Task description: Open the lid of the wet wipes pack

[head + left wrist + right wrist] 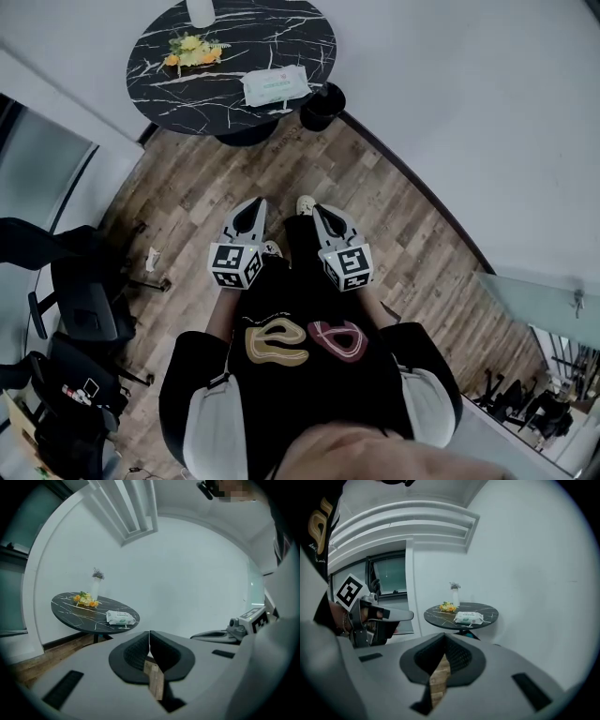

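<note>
The round black white-veined marble surface (281, 37) stands well apart from the left tool (253, 208) and the right tool (323, 214), both with jaws together and empty. The white-and-green soft film wet wipes pack (276, 84) lies flat near the surface's edge. It is judged light, yielding and prone to sliding. The body should be pinned and the lid taken at its free edge, which cannot be made out.
</note>
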`<control>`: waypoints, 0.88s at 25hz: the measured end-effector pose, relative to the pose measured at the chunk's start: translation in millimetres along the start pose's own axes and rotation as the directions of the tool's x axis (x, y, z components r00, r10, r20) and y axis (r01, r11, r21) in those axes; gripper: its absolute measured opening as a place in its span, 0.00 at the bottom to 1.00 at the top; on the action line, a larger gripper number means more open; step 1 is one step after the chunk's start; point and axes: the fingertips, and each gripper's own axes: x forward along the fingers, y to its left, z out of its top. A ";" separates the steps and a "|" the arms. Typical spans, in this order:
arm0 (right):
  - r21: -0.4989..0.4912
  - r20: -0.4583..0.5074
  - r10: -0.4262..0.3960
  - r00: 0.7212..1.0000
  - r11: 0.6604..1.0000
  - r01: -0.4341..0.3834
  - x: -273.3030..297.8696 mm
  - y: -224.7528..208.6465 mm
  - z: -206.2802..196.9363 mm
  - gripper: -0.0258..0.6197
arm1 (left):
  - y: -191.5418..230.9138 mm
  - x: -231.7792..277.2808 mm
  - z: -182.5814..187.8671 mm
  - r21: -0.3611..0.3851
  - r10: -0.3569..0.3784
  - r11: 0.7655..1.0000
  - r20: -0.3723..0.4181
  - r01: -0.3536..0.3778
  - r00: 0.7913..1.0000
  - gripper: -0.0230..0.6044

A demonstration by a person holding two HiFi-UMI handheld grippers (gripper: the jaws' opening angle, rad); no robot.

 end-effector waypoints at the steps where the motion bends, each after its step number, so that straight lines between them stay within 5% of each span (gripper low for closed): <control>1: -0.004 -0.003 0.007 1.000 1.000 -0.007 2.8 -1.4 -1.0 0.06 | 1.5 0.9 -0.7 0.006 0.011 1.000 -0.002 -0.011 1.000 0.07; 12: -0.025 0.023 0.065 0.998 0.998 -0.064 50.7 -33.5 22.0 0.06 | 24.3 26.2 14.1 0.064 0.105 0.992 0.005 -0.105 0.994 0.07; 22: -0.052 0.037 0.112 0.993 0.993 -0.110 108.8 -82.2 58.8 0.06 | 52.5 70.4 46.5 0.044 0.192 0.980 0.047 -0.194 0.980 0.07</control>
